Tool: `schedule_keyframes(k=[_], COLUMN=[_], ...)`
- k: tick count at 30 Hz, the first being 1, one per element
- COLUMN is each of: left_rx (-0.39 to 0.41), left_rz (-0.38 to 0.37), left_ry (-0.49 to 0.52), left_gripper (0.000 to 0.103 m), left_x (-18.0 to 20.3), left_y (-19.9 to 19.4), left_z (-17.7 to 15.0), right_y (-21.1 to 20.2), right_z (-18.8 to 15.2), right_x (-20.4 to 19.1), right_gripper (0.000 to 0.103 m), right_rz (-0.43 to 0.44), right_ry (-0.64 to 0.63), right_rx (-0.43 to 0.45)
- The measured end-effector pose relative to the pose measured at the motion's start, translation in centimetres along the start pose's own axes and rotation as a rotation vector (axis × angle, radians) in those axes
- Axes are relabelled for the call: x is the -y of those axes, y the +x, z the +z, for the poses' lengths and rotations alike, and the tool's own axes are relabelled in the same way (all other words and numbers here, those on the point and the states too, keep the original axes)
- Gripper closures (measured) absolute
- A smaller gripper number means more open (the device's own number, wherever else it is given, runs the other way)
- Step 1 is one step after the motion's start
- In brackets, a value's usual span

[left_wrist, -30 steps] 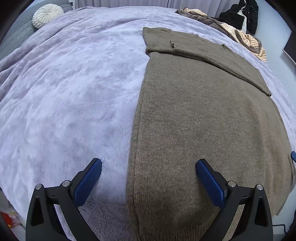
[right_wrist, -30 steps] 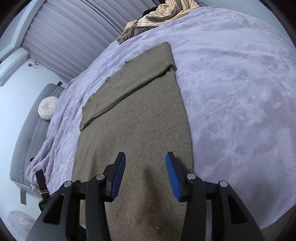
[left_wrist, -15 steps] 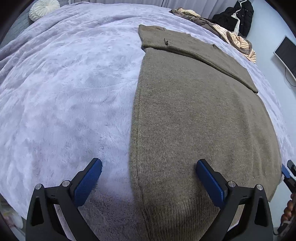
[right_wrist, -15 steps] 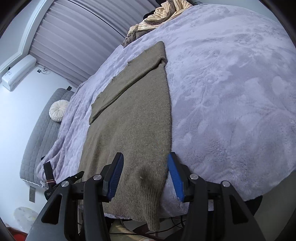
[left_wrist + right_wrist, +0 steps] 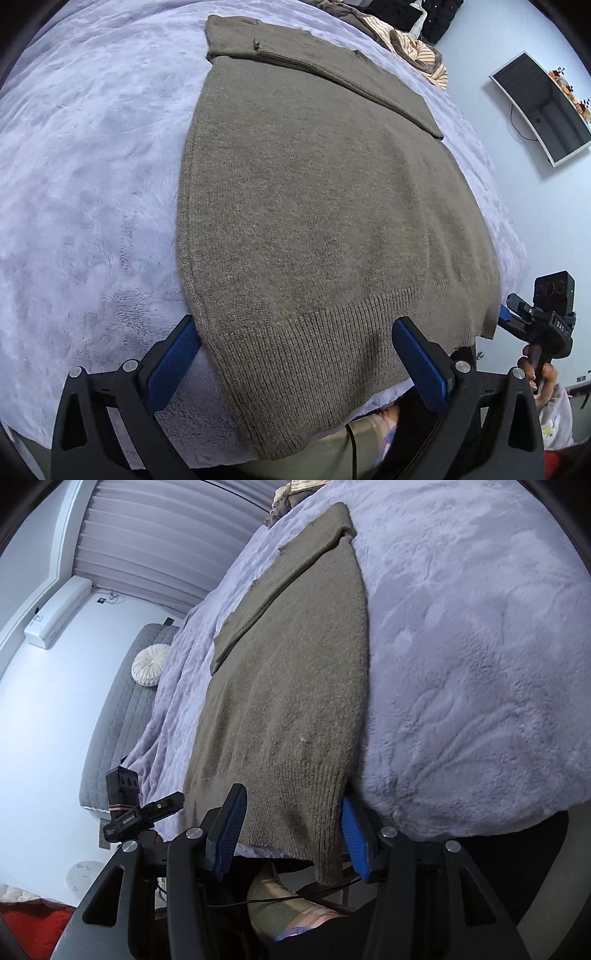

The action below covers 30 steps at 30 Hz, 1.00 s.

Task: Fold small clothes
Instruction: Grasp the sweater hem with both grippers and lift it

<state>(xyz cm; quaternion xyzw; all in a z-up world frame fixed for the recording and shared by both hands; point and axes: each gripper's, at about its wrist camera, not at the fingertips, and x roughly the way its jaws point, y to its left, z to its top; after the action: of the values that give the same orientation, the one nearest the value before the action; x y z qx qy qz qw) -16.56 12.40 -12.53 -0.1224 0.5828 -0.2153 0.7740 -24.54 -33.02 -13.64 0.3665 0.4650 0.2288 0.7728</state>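
The left gripper [image 5: 295, 354] has its blue fingers [image 5: 173, 360] spread wide at the near edge of a bed, straddling a corner of a brown sweater's [image 5: 314, 206] ribbed hem and gripping nothing. The right gripper [image 5: 291, 832] is partly open around the other hem corner, perhaps touching it. The sweater lies flat on a lilac plush blanket [image 5: 85, 177], sleeve folded across. Beyond lie heaped clothes [image 5: 406, 40], a wall screen [image 5: 543, 107], a round cushion [image 5: 149, 664] and pleated curtains [image 5: 166, 535].

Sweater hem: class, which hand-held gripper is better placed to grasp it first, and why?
Probably the right hand-held gripper: its open pads bracket the hanging corner of the sweater. The left hand-held gripper spans a much wider stretch of hem.
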Motion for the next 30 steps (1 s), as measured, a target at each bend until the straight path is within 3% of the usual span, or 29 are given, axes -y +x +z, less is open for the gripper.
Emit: schedule_keyframes(k=[4, 8, 9, 10, 11, 13, 14, 15, 18, 23, 30], left_rx=[-0.02, -0.032, -0.03, -0.032, -0.038, -0.049, -0.058, -0.066, -0.055, 0.028, 0.19], left_rz=[-0.001, 0.016, 0.016, 0.022, 0.036, 0.023, -0.024, -0.075, -0.148, -0.261, -0.278], left_ry=[0.028, 0.048, 0.043, 0.041, 0.045, 0.051, 0.034, 0.008, -0.034, -0.06, -0.011], left_gripper=[0.001, 0.002, 0.008, 0.023, 0.032, 0.072, 0.087, 0.088, 0.088, 0.088, 0.088], left_x=[0.9, 1.3, 1.4, 1.3, 1.4, 1.2, 0.9, 0.6, 0.5, 1.3, 2.6], left_y=[0.4, 0.6, 0.4, 0.3, 0.2, 0.0, -0.1, -0.2, -0.5, -2.4, -6.0], left_z=[-0.1, -0.6, -0.7, -0.8, -0.9, -1.0, -1.0, -1.0, -0.5, 1.8, 7.5], right_y=[0.6, 1.6, 1.6, 1.7, 1.7, 1.5, 1.2, 1.0, 0.6, 0.6, 0.5], right_z=[-0.3, -0.3, -0.4, -0.4, -0.3, -0.2, -0.2, -0.1, 0.4, 2.5, 7.9], right_x=[-0.5, -0.2, -0.1, 0.1, 0.3, 0.6, 0.7, 0.9, 0.9, -1.7, -5.2], right_gripper=[0.048, 0.048, 0.048, 0.048, 0.053, 0.073, 0.09, 0.095, 0.095, 0.095, 0.095], right_rz=[0.081, 0.104, 0.114, 0.122, 0.128, 0.13, 0.133, 0.143, 0.217, 0.31, 0.382], right_ry=[0.002, 0.041, 0.055, 0.069, 0.081, 0.099, 0.109, 0.121, 0.153, 0.104, 0.03], right_rx=[-0.021, -0.027, -0.023, -0.018, -0.013, 0.006, 0.017, 0.032, 0.063, 0.087, 0.128])
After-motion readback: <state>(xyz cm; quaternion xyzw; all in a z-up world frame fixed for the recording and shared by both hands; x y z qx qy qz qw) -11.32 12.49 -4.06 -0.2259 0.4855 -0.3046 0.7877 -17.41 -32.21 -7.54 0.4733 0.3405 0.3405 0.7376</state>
